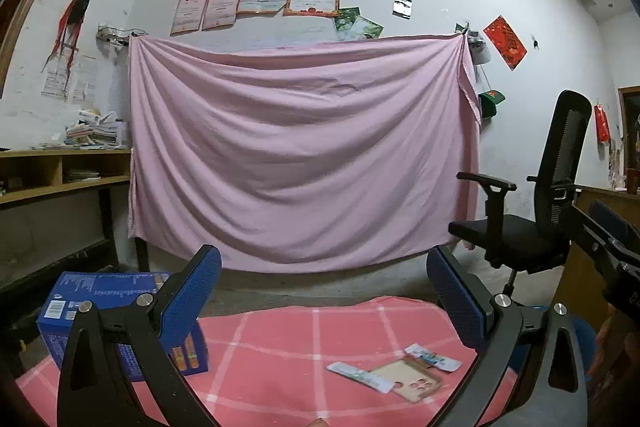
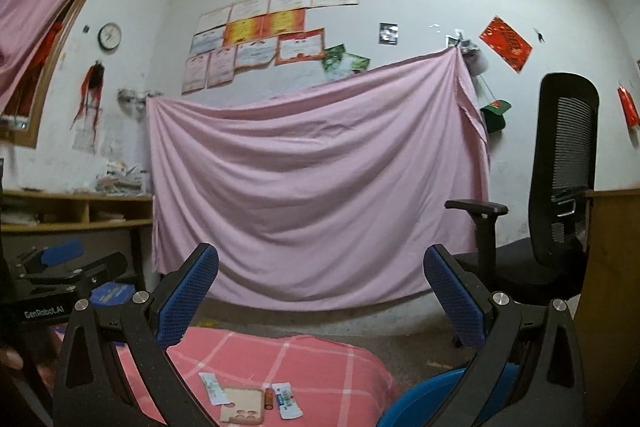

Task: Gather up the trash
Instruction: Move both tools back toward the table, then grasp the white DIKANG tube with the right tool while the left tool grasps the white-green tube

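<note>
My left gripper and right gripper both hung above the table with jaws spread, holding nothing. The trash lay on its pink checked cloth: a cardboard piece between two wrappers, beside a blue box.

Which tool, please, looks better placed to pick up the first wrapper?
Probably the right tool: the wrappers lie nearly centred below its open fingers, whereas they sit off to the right of the left tool.
</note>
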Tool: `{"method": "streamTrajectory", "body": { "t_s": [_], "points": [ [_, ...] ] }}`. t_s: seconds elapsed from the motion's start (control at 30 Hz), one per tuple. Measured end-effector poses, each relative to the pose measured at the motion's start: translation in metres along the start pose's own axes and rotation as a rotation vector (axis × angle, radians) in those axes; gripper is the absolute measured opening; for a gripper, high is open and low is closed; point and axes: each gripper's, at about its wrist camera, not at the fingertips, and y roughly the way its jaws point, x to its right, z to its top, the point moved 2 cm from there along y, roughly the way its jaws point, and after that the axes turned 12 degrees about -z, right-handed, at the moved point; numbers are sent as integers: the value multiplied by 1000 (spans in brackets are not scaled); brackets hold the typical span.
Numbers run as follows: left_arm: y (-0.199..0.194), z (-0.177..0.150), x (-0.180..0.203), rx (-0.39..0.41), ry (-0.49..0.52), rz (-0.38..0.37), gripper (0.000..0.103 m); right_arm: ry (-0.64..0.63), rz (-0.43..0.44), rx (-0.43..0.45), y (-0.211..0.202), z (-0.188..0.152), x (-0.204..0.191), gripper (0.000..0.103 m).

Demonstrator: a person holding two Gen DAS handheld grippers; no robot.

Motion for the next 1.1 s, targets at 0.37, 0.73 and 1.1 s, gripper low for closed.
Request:
{"method": "streamTrajectory", "body": {
  "t_s": [0.37, 0.73, 1.1],
  "points": [
    [13, -20, -22, -55, -32, -1, 101, -73, 25, -75, 16, -20, -24, 103],
    [61, -44, -32, -373, -90, -75, 101, -87, -13, -313, 52, -48, -19, 103],
    [114, -52, -23, -596, -206, -188, 83, -89, -7, -638, 94, -88, -11, 82]
  ]
}}
